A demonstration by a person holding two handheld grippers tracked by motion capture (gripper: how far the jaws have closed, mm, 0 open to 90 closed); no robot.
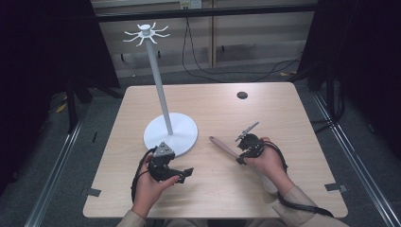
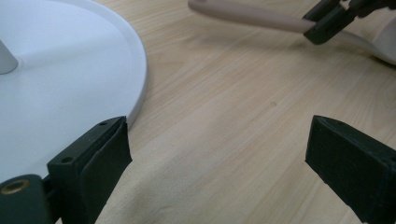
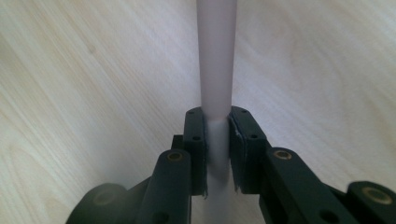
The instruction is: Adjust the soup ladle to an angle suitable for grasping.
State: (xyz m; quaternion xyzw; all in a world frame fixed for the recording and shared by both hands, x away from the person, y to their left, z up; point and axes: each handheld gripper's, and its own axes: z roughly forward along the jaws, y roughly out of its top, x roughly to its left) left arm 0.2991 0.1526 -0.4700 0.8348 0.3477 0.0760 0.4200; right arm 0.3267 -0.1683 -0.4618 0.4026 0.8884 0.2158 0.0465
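Handle [image 3: 215, 60] clamped in right claw [image 3: 217, 149], lying on counter [image 1: 283, 113]; left claw [image 2: 219, 163] wide open, empty, beside stand [image 1: 182, 135].

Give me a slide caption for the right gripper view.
Right gripper clamped on a pale utensil handle above the wooden table.

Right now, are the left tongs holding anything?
No, the left tongs stand wide open over the bare table.
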